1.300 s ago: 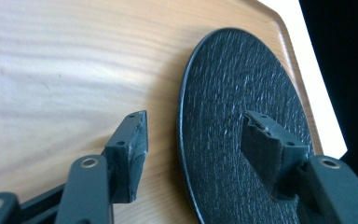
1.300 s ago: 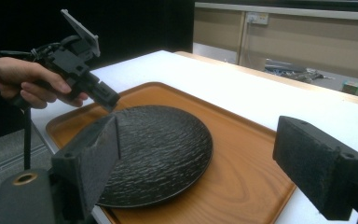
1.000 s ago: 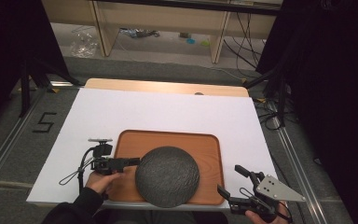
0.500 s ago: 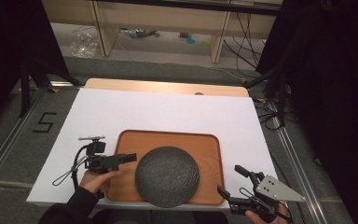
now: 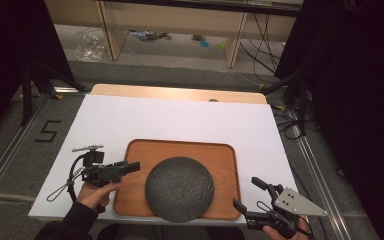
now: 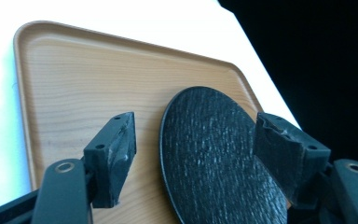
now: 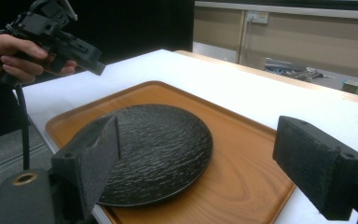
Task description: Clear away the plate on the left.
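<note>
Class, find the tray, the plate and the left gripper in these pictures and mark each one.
tray [image 5: 180, 149], high view, bare far part of its floor
plate [image 5: 179, 188], high view, its centre
left gripper [image 5: 134, 166], high view, between its jaw tips

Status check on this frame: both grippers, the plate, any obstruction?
Left gripper open, at tray's left edge. Right gripper open, off tray's near right corner. Black plate flat on wooden tray, untouched. Nothing obstructing.

The left tongs [image 5: 134, 166] drew back leftward off the dark plate [image 5: 179, 188], their tips ending above the tray's [image 5: 180, 150] left edge.
</note>
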